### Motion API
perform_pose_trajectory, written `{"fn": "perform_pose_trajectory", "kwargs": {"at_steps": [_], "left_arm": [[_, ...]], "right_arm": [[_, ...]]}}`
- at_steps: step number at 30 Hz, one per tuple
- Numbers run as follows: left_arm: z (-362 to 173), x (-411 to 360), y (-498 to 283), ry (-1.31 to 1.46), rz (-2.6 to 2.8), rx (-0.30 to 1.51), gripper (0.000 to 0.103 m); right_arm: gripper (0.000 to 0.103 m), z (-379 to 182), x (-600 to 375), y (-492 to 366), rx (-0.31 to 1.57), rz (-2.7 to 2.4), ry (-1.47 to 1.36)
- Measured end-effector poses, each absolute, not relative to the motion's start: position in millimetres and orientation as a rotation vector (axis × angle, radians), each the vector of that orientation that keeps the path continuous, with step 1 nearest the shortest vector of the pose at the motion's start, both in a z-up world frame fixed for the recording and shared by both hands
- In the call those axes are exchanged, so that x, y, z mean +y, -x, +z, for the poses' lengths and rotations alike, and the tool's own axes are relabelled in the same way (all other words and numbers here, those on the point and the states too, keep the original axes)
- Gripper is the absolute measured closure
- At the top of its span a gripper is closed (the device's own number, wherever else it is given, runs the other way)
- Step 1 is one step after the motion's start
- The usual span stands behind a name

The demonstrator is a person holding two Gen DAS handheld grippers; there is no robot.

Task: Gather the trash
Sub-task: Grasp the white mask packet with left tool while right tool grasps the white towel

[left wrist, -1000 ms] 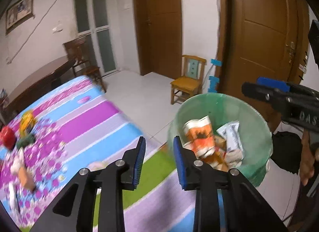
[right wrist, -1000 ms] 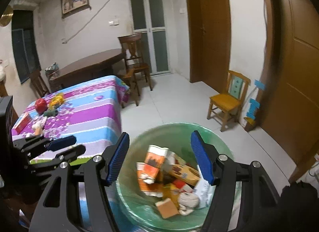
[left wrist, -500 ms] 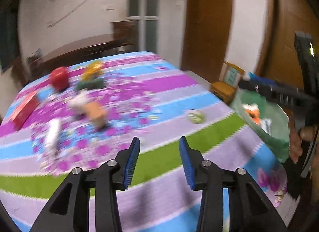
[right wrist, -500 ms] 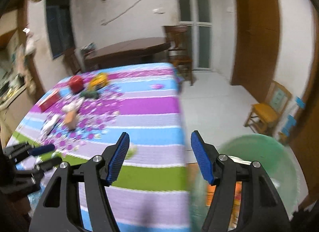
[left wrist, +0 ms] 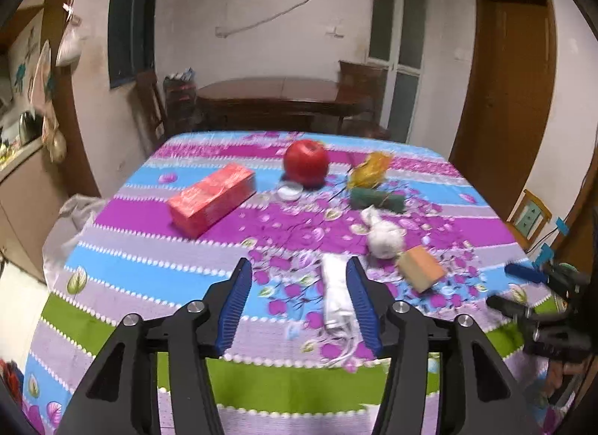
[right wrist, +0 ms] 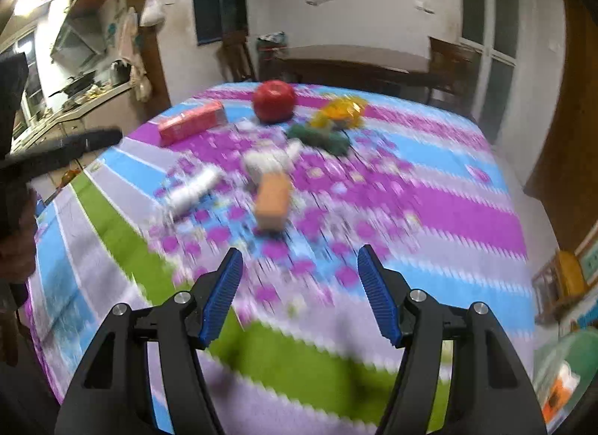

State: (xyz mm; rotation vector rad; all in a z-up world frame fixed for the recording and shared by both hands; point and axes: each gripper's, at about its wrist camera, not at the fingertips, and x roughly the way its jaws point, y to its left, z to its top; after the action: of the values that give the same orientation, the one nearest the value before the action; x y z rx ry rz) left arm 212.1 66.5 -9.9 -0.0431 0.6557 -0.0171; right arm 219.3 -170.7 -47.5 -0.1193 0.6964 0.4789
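Trash lies mid-table: a white tube, a crumpled white wad and an orange block at its 2 o'clock. Left tool and right tool hover released above the striped table.

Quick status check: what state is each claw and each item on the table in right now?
Left claw: open, empty.
Right claw: open, empty.
White wrapper: flat on cloth, between left claw's fingers in view.
Orange block: on cloth.
White wad: crumpled.
Red box: closed, lying flat.
Apple: whole.
Bin: holds trash.
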Motion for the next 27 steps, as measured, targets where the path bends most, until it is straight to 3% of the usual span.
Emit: {"fn": "perform_pose_trajectory", "kwargs": {"at_steps": [8,19,20,21,24,27], "left_arm": [[-58,27,-248,-0.031,-0.124,0.798,0.047],[-92,33,-287,0.02,-0.078,0.875,0.052],[-92,32,-286,0.014,-0.075,0.87,0.052],[-92,32,-286,0.011,-0.072,0.865,0.054],[-91,36,-287,0.043,-0.083,0.862,0.076],[-89,41,-288,0.079,-0.092,0.874,0.077]], "right_arm": [[0.042,-39,-135,-327,0.821,0.47,0.139],[0.042,-72,-96,-373,1.049,0.606,0.093],[0.045,-76,-94,-377,1.071,0.602,0.085],[0.066,-80,-91,-378,1.083,0.603,0.092],[0.073,-79,-84,-374,1.05,0.616,0.114],[0.074,-51,-86,-361,0.939,0.649,0.099]]}}
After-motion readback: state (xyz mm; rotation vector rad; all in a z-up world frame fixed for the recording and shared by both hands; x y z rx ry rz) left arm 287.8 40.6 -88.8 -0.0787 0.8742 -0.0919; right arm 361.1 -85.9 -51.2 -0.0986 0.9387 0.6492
